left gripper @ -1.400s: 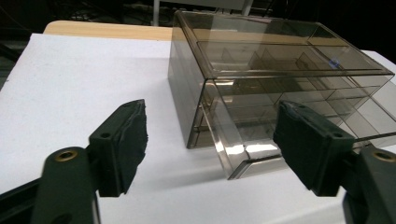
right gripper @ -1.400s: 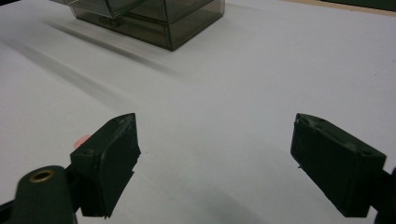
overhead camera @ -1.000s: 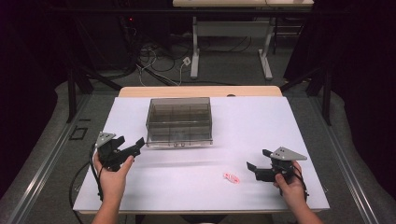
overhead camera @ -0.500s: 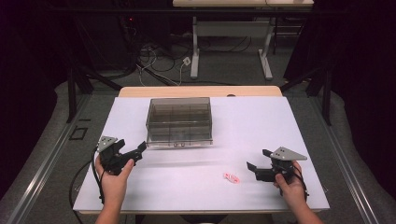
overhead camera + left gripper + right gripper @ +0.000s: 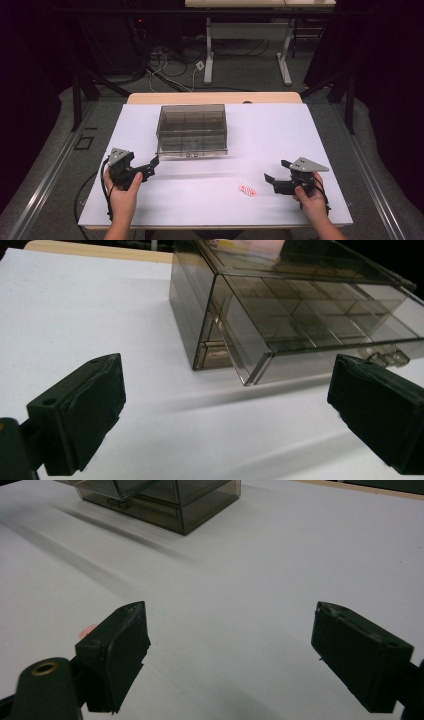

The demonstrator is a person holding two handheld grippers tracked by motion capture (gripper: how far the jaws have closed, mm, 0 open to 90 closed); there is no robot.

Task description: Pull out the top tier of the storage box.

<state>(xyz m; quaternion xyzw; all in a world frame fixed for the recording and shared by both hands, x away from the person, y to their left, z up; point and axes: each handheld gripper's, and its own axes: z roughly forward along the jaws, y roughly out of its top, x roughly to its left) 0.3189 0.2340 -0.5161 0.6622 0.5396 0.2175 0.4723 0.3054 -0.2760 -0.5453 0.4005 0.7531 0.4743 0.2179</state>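
A smoky clear plastic box with inner compartments stands on the white table, its lid down. My left gripper sits just off the box's near left corner, pointing toward it. In the left gripper view the box lies ahead of the left gripper, whose jaws have just been opening and stand wide with nothing between them. My right gripper rests near the table's front right, open and empty. A small pink and red item lies just left of it, and that item peeks past a jaw of the right gripper.
The table's wooden back edge runs behind the box. Beyond it are cables on the floor and the legs of another desk. Dark frame struts flank the table. White tabletop stretches between the two grippers.
My left gripper has slid a little toward the near edge, away from the box. The right gripper and the pink item have kept still.
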